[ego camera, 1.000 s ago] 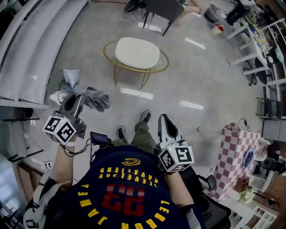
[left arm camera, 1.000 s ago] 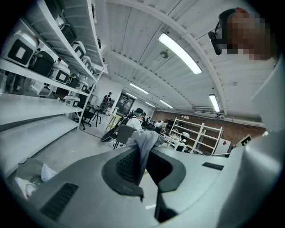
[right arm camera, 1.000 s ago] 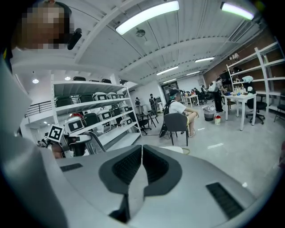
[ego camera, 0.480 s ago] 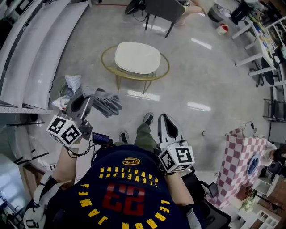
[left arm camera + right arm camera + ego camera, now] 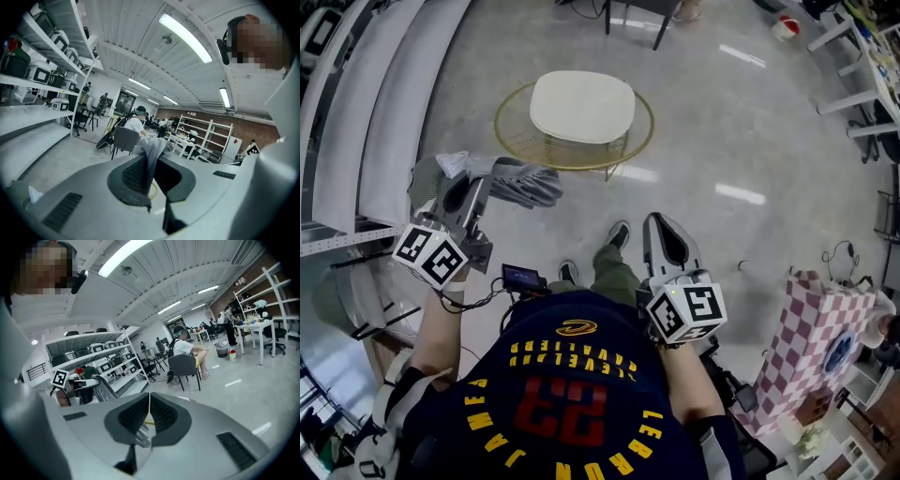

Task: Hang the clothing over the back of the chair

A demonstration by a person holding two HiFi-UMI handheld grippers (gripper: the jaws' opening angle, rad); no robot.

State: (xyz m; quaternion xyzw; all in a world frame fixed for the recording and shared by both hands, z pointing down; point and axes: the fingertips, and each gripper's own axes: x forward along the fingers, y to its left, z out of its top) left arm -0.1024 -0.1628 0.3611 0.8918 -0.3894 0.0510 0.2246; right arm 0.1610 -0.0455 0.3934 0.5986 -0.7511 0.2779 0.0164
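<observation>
Cloth (image 5: 525, 183) is hanging clamped in your left tongs (image 5: 467, 187), draping out near the chair (image 5: 581, 105); your right tongs (image 5: 664, 225) are sitting clenched, empty, well apart from it.

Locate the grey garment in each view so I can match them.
Head view: grey garment hanging from the left tongs, centre left.
Left gripper view: pinched between the tongs, centre.
Right gripper view: cannot make it out.
Shared landmark: grey chair, legs at head view's top edge.
</observation>
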